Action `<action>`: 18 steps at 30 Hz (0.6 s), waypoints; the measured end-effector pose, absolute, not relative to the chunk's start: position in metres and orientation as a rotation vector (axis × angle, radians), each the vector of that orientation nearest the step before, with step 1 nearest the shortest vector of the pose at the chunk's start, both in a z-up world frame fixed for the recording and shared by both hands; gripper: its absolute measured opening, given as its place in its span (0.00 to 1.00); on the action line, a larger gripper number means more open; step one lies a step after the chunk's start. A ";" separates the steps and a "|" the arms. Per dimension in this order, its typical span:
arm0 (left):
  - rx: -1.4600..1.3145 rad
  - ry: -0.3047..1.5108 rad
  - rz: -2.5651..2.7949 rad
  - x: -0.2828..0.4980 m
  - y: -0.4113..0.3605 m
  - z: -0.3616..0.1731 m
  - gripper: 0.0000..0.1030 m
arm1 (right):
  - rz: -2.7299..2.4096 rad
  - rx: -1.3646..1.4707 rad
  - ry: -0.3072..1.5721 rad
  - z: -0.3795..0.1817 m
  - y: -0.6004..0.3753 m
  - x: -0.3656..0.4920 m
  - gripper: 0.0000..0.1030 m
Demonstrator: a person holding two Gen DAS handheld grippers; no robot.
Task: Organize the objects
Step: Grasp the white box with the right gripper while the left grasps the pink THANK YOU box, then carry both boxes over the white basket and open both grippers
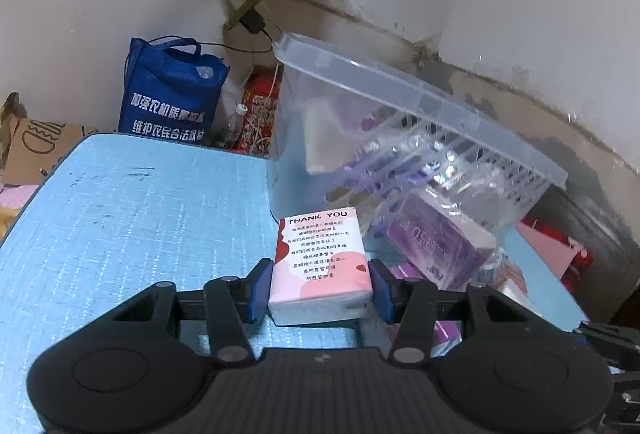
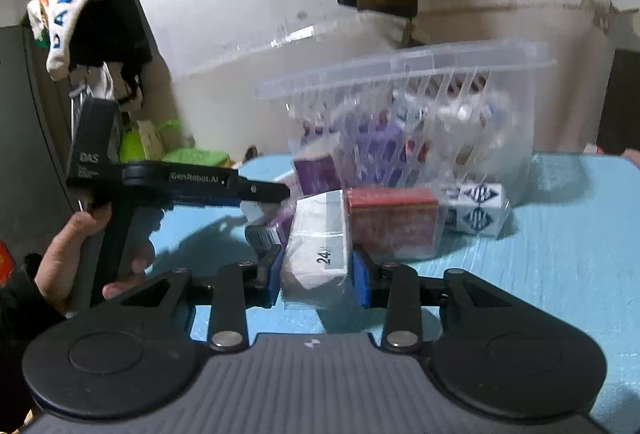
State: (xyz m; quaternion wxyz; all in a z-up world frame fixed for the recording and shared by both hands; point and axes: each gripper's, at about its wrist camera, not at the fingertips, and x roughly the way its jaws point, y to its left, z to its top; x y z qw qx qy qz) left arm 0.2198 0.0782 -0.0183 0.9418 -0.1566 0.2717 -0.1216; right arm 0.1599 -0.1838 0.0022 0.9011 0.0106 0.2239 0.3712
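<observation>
Left claw [image 1: 322, 284] pinches pink tissue pack [image 1: 318, 266] on blue worktop [image 1: 132, 218], just before clear basket [image 1: 400, 137]. Right claw [image 2: 318, 276] pinches white pack [image 2: 316, 254], beside red box [image 2: 394, 222] and basket.

Left of left gripper [image 1: 322, 284]: bare blue mat [image 1: 120, 213], free passage. Ahead and right: clear slatted basket [image 1: 400, 137] blocks, purple box [image 1: 440, 246] beside it. Ahead of right gripper [image 2: 316, 274]: red box [image 2: 394, 220], white patterned box [image 2: 478, 207], basket behind. Right of it: open mat.
</observation>
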 end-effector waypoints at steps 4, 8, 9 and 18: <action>-0.345 0.481 -0.234 0.208 0.086 -0.015 0.53 | 0.752 0.019 0.383 0.002 -0.187 0.152 0.38; -0.364 0.407 -0.240 0.197 0.090 -0.010 0.53 | 0.736 0.025 0.317 0.003 -0.190 0.147 0.38; -0.363 0.393 -0.241 0.195 0.090 -0.009 0.53 | 0.733 0.028 0.312 0.003 -0.191 0.148 0.38; -0.360 0.347 -0.243 0.188 0.088 -0.006 0.53 | 0.726 0.031 0.289 0.003 -0.191 0.148 0.38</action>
